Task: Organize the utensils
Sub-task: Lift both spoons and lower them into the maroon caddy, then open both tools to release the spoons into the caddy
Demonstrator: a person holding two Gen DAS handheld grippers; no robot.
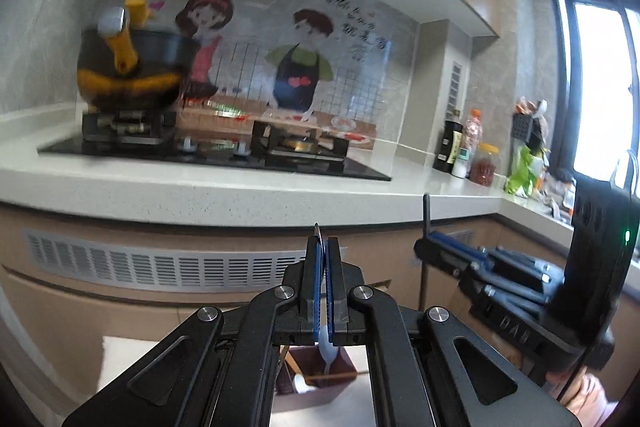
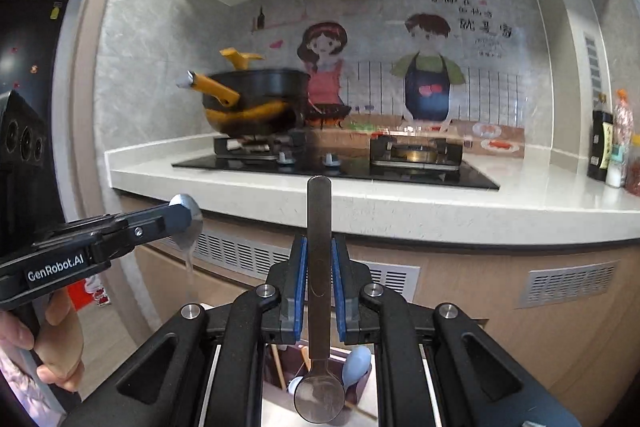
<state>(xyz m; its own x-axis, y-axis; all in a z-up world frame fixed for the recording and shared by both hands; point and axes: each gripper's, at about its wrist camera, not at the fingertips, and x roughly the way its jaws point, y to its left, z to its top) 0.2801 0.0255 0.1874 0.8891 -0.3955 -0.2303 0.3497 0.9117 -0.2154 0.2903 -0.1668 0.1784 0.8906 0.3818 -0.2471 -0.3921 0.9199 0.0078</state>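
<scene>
Steel spoon [image 2: 319, 267] stood bowl-down at lower centre, right gripper [image 2: 319, 275] clamped on its rigid, slick handle; mid-handle seemed the safest hold. Left gripper [image 1: 321, 275] had pinched a thinner, light spoon [image 2: 188, 223] edgewise. Beneath both, brown holder [image 1: 320, 367]; beyond, stove [image 2: 336, 163].

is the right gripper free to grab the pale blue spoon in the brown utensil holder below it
Probably not yet: the right gripper is shut on a long metal spoon, so its jaws are occupied. The pale blue spoon sits in the brown utensil holder beneath.
</scene>
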